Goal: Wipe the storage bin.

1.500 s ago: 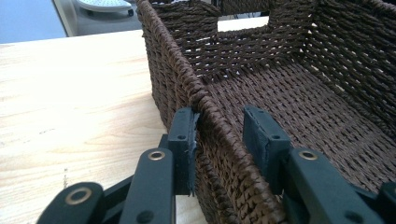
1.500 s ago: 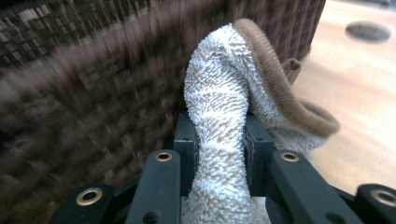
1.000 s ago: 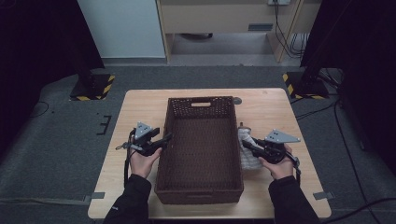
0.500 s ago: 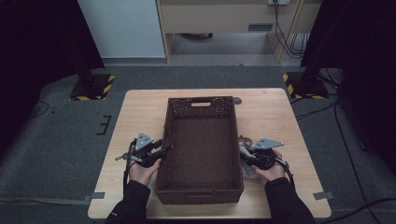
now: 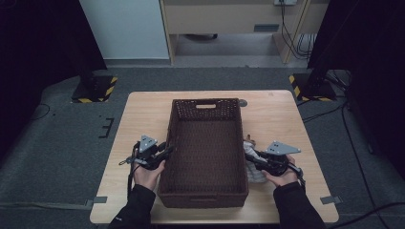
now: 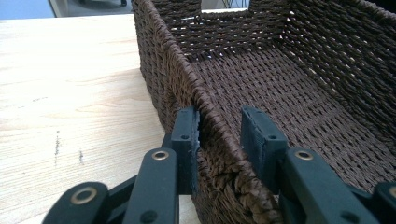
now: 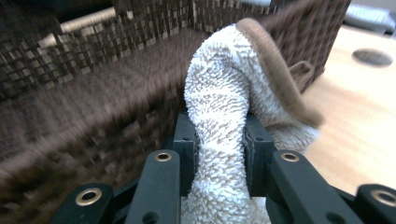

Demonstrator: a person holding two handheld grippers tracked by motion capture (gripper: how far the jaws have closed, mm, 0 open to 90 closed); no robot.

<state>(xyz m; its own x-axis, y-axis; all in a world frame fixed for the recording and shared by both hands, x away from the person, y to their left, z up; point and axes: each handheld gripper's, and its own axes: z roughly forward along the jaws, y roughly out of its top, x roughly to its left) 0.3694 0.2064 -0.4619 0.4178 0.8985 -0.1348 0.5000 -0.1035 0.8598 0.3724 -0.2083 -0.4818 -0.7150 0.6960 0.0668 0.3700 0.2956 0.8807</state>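
In the high view, a light wooden table (image 5: 143, 114) sits in the middle of the frame on a grey floor, and a dark brown woven basket (image 5: 206, 191) with a cut-out handle at its far end stands lengthwise at the table's centre. The left gripper (image 5: 168, 150) lies at the lower left of the basket, at its long left wall, held by a hand in a dark sleeve that comes up from the bottom edge. The right gripper (image 5: 251, 156) lies at the lower right, just outside the basket's right wall, with a white towel (image 5: 254, 171) bunched between it and the wall. In the left gripper view, the basket's wall rim (image 6: 205, 112) runs from the bottom centre up toward the upper left, and the two black jaws straddle it: the left jaw sits against the outer face of the wall, while the right jaw stands inside the basket with a small gap still visible to the weave. These jaws have just been closing, with the wall between them. The bare tabletop fills the left half of this frame and the basket's woven floor the right half. In the right gripper view, the white terry towel (image 7: 219, 140), edged with a brown band, rises from the bottom centre to the top of the frame, pinched narrow between the two jaws, which press into it on both sides. The basket's wall blurs across the left half, and the tabletop shows at the right edge.
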